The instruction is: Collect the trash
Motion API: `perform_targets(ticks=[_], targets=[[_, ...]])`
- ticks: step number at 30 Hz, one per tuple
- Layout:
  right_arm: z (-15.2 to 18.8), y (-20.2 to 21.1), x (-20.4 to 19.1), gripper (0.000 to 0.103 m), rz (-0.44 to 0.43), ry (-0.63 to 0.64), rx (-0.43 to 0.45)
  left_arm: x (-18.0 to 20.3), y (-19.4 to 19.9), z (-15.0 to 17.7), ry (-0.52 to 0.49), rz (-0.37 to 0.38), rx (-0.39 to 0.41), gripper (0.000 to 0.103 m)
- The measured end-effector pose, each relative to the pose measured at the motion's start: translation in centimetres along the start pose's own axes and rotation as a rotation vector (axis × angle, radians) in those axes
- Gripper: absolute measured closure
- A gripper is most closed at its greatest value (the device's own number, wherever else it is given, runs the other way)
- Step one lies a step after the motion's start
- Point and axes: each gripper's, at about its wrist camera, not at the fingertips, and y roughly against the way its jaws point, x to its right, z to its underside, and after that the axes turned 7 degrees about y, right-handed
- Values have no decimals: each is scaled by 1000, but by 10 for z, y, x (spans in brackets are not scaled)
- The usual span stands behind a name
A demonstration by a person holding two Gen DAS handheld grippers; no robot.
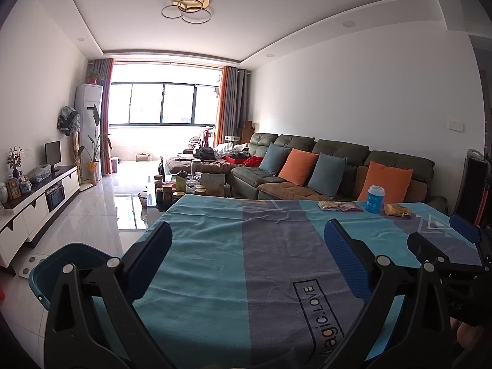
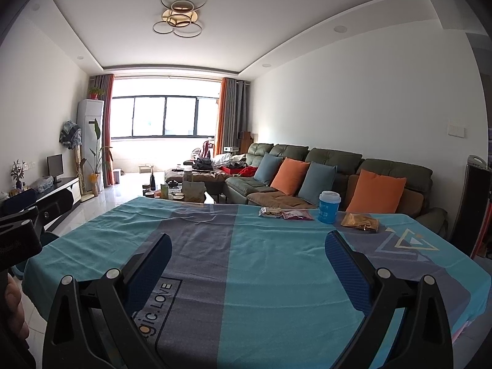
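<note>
Clearly both the left gripper (image 1: 247,240) and right gripper (image 2: 248,250) hang empty, jaws apart, over the cloth-covered table (image 2: 276,276). At its far edge lie 3 crinkly snack wrappers (image 2: 299,214), probably light and slippery, best pinched at an edge, beside a stiff blue cup (image 2: 328,207).

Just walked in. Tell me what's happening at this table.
A person holds a gripper in each hand above a table covered with a blue and teal cloth. The left gripper and right gripper are both open and empty. The trash sits untouched along the far edge: a blue cup, two small snack wrappers and a brown packet. A teal bin waits beside the table's left edge. Nothing is collected yet.
</note>
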Motion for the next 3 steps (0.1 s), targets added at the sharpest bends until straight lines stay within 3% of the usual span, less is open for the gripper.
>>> perform_targets(ticks=[3], targets=[[0, -2, 1, 7, 2, -5, 0, 0, -2, 0, 4, -4, -2, 5]])
